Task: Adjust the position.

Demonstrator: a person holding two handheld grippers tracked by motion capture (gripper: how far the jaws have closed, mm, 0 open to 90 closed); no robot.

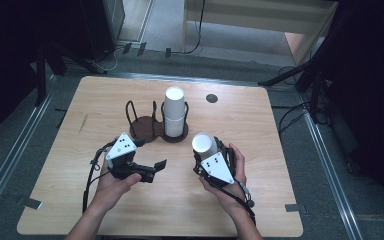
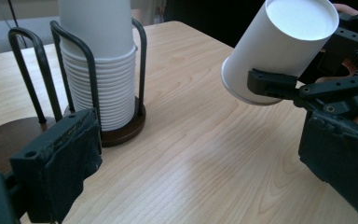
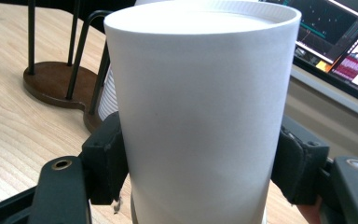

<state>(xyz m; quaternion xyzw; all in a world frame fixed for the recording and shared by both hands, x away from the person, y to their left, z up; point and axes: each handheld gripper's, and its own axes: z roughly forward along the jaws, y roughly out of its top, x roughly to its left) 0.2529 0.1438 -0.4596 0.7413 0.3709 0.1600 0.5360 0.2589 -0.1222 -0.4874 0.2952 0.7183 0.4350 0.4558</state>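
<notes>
Your wooden table (image 1: pixel 180 200) fills most of the high view, pale grain, with a small dark round disc (image 1: pixel 211 98) set in it near the far edge. Toward the far middle sits the dark cup holder (image 1: pixel 147 131), two round bases joined side by side, each ringed with upright wire loops; its left bay is bare, its right bay holds the stack of white paper cups (image 1: pixel 174 112), upside down, rims ribbed down its lower part in the left gripper view. Your left gripper (image 1: pixel 152 165) is held just over the table near the holder's left bay, pointing right; its jaws stand wide apart with nothing between them, and through that gap you look at the stack and at your other tool. Your right gripper (image 1: pixel 206 152) sits to the right of the holder, in front of the stack, its jaws clamped on the sides of a single white cup (image 1: pixel 204 144). That cup is inverted, closed base uppermost, tilted, lifted off the table, apart from the stack. Behind it, in the right gripper view, lit screens (image 3: pixel 340 42) show.
</notes>
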